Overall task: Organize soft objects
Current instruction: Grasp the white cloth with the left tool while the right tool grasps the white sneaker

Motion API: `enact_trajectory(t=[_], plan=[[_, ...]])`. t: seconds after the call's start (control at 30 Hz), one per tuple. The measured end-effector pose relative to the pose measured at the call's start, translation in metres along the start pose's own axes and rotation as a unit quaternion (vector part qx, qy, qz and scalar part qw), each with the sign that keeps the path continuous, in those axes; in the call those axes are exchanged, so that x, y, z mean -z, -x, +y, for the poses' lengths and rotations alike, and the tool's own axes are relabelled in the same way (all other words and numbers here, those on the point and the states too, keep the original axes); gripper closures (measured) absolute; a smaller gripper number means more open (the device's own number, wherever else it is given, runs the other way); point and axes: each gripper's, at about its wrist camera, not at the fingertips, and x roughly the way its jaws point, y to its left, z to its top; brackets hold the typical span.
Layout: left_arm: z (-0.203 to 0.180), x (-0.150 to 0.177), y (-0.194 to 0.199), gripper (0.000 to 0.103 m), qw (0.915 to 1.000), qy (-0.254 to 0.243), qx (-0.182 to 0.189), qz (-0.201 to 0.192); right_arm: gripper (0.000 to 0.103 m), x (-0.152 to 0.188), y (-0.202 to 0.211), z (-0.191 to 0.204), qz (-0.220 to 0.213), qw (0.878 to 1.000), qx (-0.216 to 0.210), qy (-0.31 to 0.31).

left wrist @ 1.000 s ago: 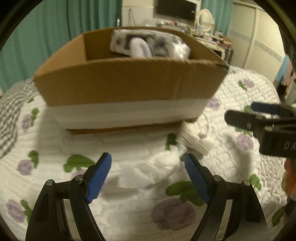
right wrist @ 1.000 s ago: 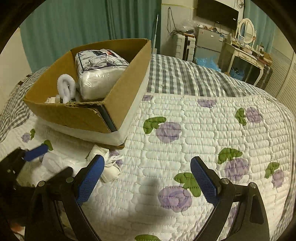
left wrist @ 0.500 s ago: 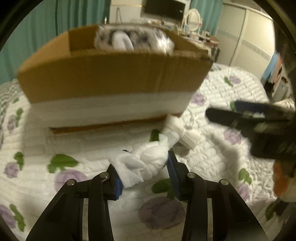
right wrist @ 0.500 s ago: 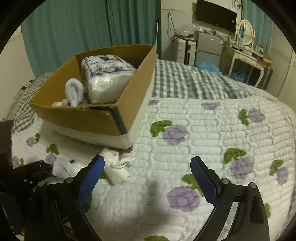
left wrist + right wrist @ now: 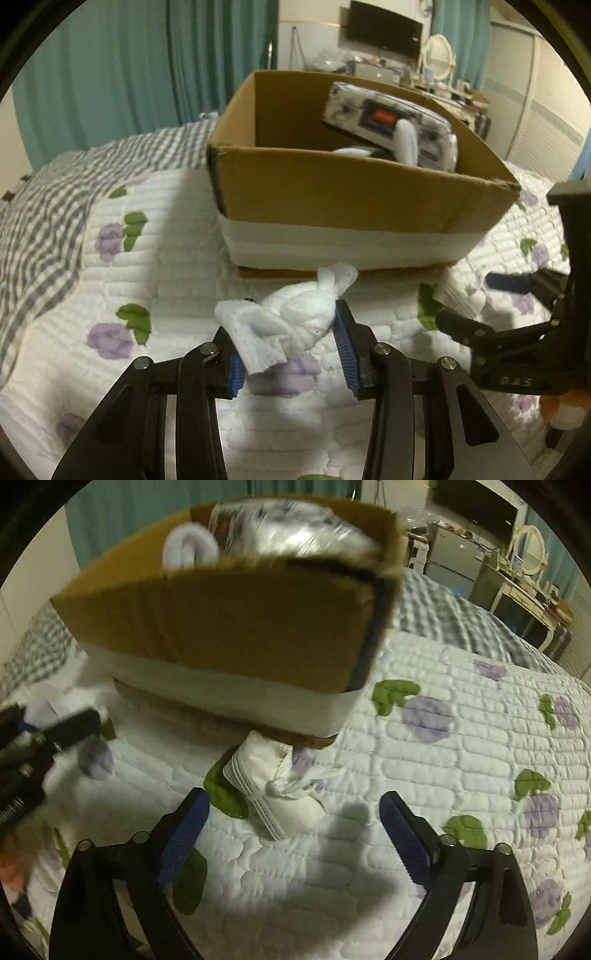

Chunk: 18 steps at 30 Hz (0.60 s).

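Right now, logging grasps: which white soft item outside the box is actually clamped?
The crumpled white cloth, shut between the left gripper. The white baby shoe lies ungripped before the open right gripper.

Left wrist view: cardboard box [image 5: 354,199] is sitting on the quilt [image 5: 110,295] in the upper centre of the frame. A wrapped package [image 5: 391,122] is leaning inside the box toward its right wall, with a rolled item [image 5: 406,144] standing just before it. My left gripper [image 5: 291,347] is sitting low centre, with the crumpled cloth [image 5: 295,321] lying between its fingers, before the box. My right gripper [image 5: 476,306] is reaching in from the right edge.

Right wrist view: the box [image 5: 236,627] is filling the upper left. The small shoe [image 5: 280,794] is lying on the quilt below the box's lower right corner, touching it, in front of my right gripper [image 5: 295,830].
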Motion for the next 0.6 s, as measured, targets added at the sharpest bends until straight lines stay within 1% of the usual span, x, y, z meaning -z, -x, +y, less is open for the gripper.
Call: enact_trajectory(t=[0.03, 0.07, 0.1, 0.13, 0.2, 0.27, 0.3, 0.33, 0.47, 0.6], plan=[[0.002, 0.001, 0.000, 0.063, 1.0000, 0.003, 0.002, 0.001, 0.026, -0.001, -0.001, 0.001, 0.001, 1.000, -0.002, 0.000], [0.001, -0.001, 0.000, 0.063, 1.0000, 0.004, 0.001, 0.001, 0.030, -0.001, -0.003, 0.002, 0.003, 1.000, -0.005, -0.001], [0.001, 0.000, -0.001, 0.063, 1.0000, 0.002, 0.000, 0.001, 0.037, -0.001, -0.003, 0.003, 0.005, 1.000, -0.006, -0.002], [0.000, 0.001, -0.001, 0.063, 1.0000, 0.001, 0.000, 0.002, 0.049, -0.001, -0.003, 0.004, 0.004, 1.000, -0.007, -0.001], [-0.002, -0.001, 0.000, 0.063, 1.0000, -0.002, 0.000, 0.003, 0.064, 0.001, -0.001, 0.007, 0.001, 1.000, -0.013, 0.003], [-0.005, 0.000, 0.005, 0.063, 1.0000, -0.006, -0.002, 0.002, 0.067, 0.003, 0.005, 0.009, -0.005, 1.000, -0.014, 0.005], [-0.006, 0.001, 0.009, 0.063, 1.0000, -0.007, -0.001, 0.001, 0.072, 0.004, 0.009, 0.010, -0.007, 1.000, -0.019, 0.005], [-0.006, 0.001, 0.013, 0.063, 1.0000, -0.009, 0.001, 0.001, 0.073, 0.006, 0.015, 0.012, -0.012, 1.000, -0.026, 0.005], [-0.007, 0.004, 0.032, 0.063, 0.9998, -0.015, 0.009, -0.003, 0.073, 0.014, 0.042, 0.020, -0.037, 0.999, -0.024, 0.017], [-0.004, 0.004, 0.057, 0.063, 0.9997, -0.017, 0.011, -0.016, 0.074, 0.020, 0.071, 0.026, -0.057, 0.997, -0.044, 0.015]])
